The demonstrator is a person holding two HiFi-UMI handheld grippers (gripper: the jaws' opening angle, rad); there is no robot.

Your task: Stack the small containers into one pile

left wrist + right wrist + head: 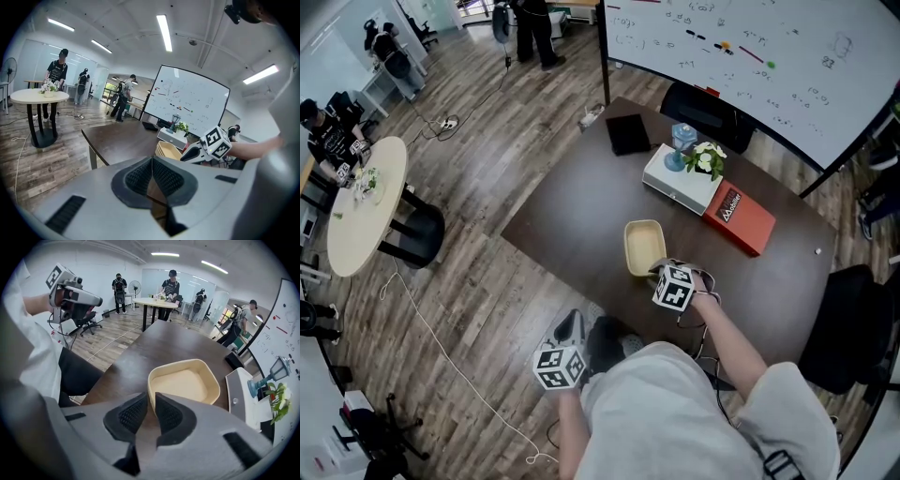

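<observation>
Between right gripper's [151, 401] slightly parted jaws: near rim of nested cream rounded-square plastic containers [185, 383], not clamped; left gripper [152, 161] pinched closed, empty.

A dark brown table [572, 220] carries a cream container [644, 246] near its front edge. It seems to be several nested into one another, though the rims are hard to tell apart. Farther back, well apart from it, lies a white box [680, 183] with a red book [741, 220] just beside its right end, and a flat black pad [628, 133] lies near the far corner.
</observation>
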